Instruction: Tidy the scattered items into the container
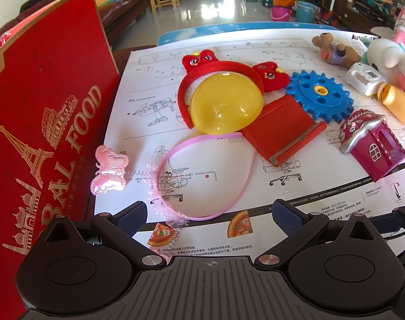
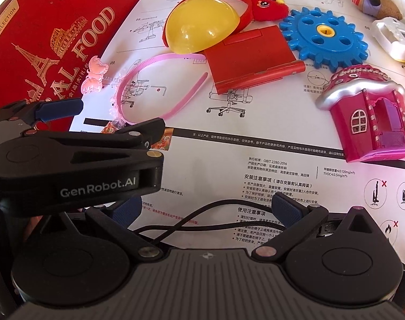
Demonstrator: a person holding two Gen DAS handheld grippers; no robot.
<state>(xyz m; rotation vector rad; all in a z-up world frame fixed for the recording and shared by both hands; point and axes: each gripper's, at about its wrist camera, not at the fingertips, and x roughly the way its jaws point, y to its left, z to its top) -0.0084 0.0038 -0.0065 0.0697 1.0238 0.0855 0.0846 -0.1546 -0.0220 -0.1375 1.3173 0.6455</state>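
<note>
My left gripper point(image 1: 210, 216) is open, low over the paper, with the near curve of a pink headband point(image 1: 202, 140) just ahead of its fingers and nothing between the pads. Left of the headband lies a pink butterfly clip point(image 1: 110, 170). Beyond are a yellow half dome point(image 1: 225, 104), a red plush headband point(image 1: 215, 68), a red phone stand point(image 1: 282, 133), a blue gear point(image 1: 319, 94) and a pink toy house point(image 1: 373, 144). A red gift box point(image 1: 42, 106) stands at the left. My right gripper point(image 2: 207, 209) is open over printed paper, behind the left gripper point(image 2: 119, 116).
A large instruction sheet point(image 2: 255, 160) covers the table. At the far right sit a brown plush dog point(image 1: 333, 49), a white plush toy point(image 1: 389, 53), a white device point(image 1: 365, 77) and a yellow bottle point(image 1: 397, 101). A black cable point(image 2: 202, 221) runs between the right fingers.
</note>
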